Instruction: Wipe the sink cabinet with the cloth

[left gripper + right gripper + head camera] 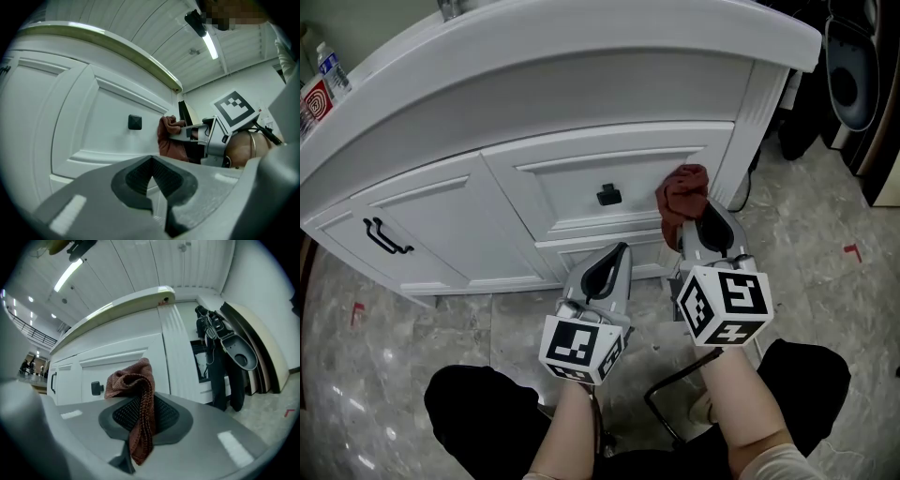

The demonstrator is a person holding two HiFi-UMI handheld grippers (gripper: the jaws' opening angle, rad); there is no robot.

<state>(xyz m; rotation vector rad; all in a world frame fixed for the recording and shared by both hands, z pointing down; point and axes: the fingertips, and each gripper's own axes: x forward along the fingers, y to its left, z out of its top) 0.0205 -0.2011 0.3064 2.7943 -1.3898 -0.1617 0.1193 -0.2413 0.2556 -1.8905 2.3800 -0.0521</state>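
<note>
cloth [682, 192]: rust-red, bunched | right gripper [705, 228] jaws clamp it | left gripper [611, 267] jaws closed

The rust-red knitted cloth [682, 199] is crumpled and pinched between the closed jaws of the right gripper [705, 228]. Its bunched top lies against the front of the white panelled sink cabinet [534, 84], just right of the black square knob [608, 195]. One end hangs down.

Left gripper [617, 255] closed, right gripper [697, 221] around cloth [682, 190]
</note>
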